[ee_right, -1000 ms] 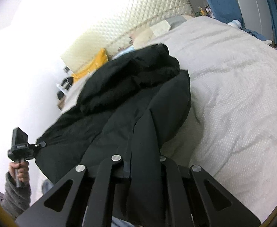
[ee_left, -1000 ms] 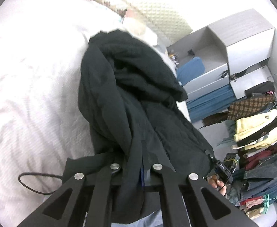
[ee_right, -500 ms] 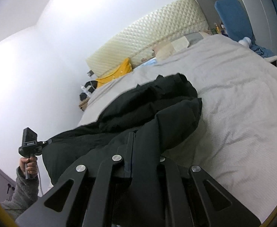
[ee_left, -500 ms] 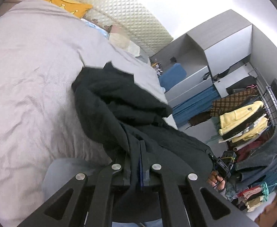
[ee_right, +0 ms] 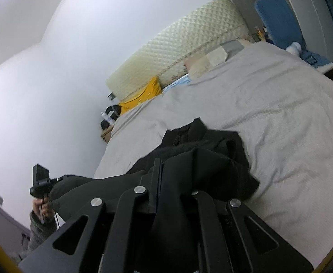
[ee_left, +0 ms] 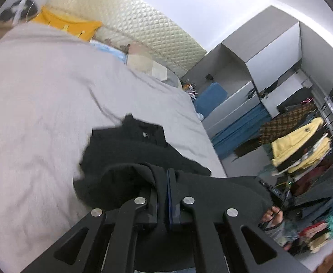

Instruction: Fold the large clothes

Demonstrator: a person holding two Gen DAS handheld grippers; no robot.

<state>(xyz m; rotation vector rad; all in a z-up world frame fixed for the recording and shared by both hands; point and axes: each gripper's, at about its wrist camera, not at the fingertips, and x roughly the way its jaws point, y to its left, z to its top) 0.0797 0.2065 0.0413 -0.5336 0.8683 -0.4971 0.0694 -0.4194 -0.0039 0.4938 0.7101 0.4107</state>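
Both grippers clamped on one black coat (ee_left: 130, 154): left gripper (ee_left: 167, 182) pinching a fold between its fingers, right gripper (ee_right: 177, 177) pinching another part of the same cloth, fabric bunched over its fingers. Coat raised at the near edge of the bed (ee_left: 41, 95), far end trailing crumpled on the grey sheet, the span between the two grips sagging. Held apart like this probably to spread the coat wide before laying it flat for a first fold. Pillow (ee_left: 64, 22) and headboard (ee_left: 143, 34) well beyond, clothes rack (ee_left: 303, 141) off to one side.
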